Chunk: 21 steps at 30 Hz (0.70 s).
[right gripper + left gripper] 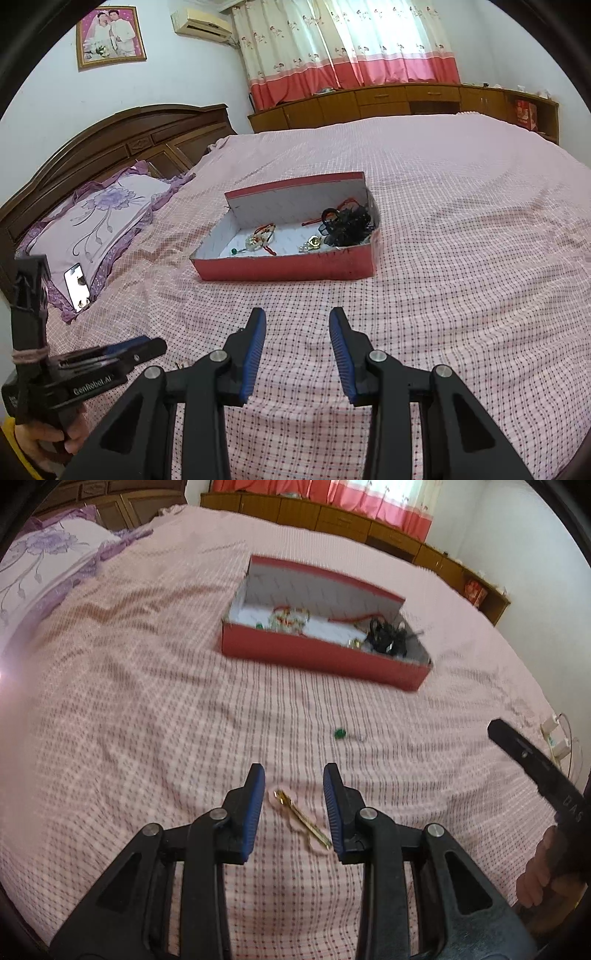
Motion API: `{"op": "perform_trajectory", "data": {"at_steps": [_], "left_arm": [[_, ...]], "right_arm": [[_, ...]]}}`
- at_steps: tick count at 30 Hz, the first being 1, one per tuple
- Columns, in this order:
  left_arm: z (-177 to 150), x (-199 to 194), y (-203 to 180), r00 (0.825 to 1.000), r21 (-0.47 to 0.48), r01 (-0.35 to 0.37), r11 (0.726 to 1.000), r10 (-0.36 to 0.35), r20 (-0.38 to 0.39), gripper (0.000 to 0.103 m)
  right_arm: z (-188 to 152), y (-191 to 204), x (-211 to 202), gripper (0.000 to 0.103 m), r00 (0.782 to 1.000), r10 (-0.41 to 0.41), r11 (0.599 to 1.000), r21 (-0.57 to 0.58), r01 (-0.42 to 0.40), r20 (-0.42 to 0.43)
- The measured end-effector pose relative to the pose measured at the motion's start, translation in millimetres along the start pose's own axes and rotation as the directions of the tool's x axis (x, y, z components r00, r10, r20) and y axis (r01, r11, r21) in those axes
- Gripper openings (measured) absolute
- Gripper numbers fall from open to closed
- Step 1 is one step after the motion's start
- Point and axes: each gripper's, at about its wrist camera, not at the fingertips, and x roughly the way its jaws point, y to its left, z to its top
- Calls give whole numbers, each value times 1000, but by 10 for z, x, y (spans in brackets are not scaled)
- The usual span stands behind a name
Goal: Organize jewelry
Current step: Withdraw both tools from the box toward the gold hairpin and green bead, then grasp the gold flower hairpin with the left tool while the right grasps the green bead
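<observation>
A home bedroom: a wide bed under a pink checked bedspread (443, 221), a carved dark wooden headboard (110, 140), a lilac floral pillow (99, 214), pink-hemmed curtains (351, 48).

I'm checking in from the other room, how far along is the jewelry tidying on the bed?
Done: several pieces, including a black hair piece, lie in the red box. In hand: nothing yet; the left gripper is open with a gold clip on the bedspread between its fingers. Left: that clip and a green bead piece. The right gripper is open, empty.
</observation>
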Motion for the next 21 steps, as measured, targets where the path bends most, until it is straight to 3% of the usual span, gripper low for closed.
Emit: {"op": "perform_trajectory", "data": {"at_steps": [14, 18, 20, 21], "left_arm": [[-241, 343, -1, 993, -37, -35, 999, 31, -114, 24], [-284, 413, 19, 993, -54, -37, 998, 31, -115, 23], [-302, 413, -4, 993, -40, -44, 998, 40, -107, 21], [-308, 410, -19, 994, -34, -45, 998, 42, -103, 14]], "right_arm": [[-139, -126, 43, 39, 1000, 0, 999, 39, 1, -26], [-141, -135, 57, 39, 1000, 0, 999, 45, 1, -28], [-141, -136, 67, 39, 1000, 0, 999, 45, 2, -31], [-143, -135, 74, 39, 999, 0, 999, 46, 2, -32]]}}
